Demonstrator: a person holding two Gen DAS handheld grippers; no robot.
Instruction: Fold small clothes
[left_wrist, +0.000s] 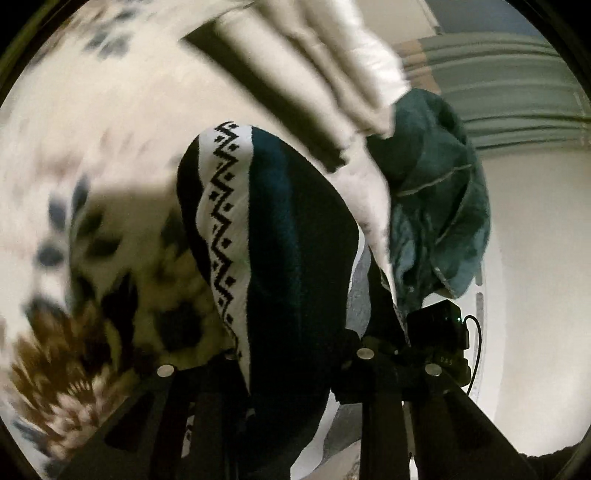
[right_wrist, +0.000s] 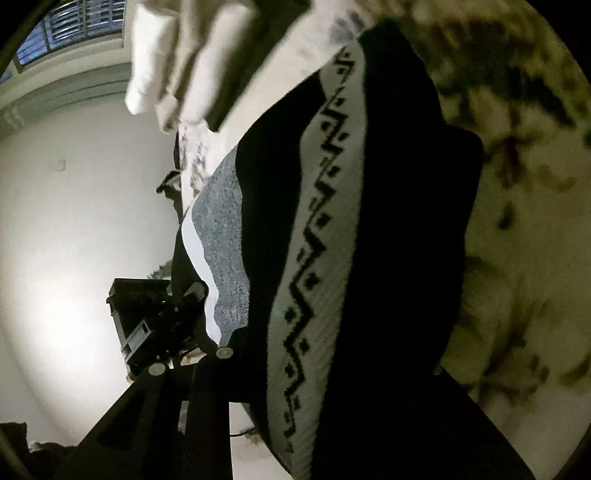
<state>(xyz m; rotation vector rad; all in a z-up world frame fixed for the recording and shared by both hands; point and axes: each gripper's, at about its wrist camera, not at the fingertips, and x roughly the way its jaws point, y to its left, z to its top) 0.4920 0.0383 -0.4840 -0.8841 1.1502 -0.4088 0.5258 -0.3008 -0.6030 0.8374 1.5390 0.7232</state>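
We hold the patterned garment (left_wrist: 280, 236) pinched in both the left gripper (left_wrist: 291, 373) and the right gripper (right_wrist: 332, 373), lifted beyond the fingers; no fold is finished yet.

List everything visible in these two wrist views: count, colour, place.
Patterned garment: one, dark with a white zigzag band and a grey patch, draped between both grippers.
Teal garment: one, crumpled, right of it in the left view.
White folded items: blurred stack, count unclear, top of view.
Floral cover: one, white with dark leaves, underneath.
Window: one, barred, top left of the right view.
Left gripper: black, cloth between its fingers.
Right gripper: black, cloth across its fingers.
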